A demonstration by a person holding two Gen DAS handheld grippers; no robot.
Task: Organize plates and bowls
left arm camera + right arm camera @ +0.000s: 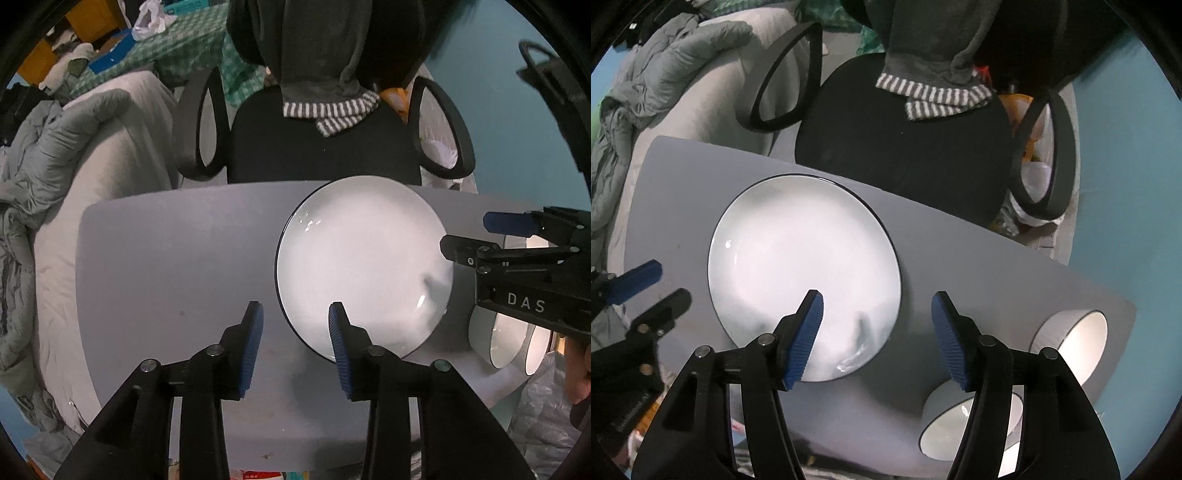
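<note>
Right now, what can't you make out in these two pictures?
- Near bowl: right wrist view, the right gripper finger covers part of its rim.
- Bowls in left wrist view: mostly behind the right gripper body.
- Plate: centre washed out by glare, surface detail lost.
- Table: near edge hidden behind the left gripper.

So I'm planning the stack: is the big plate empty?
Empty. The plate lies flat on the table, its white surface bare apart from glare.
</note>
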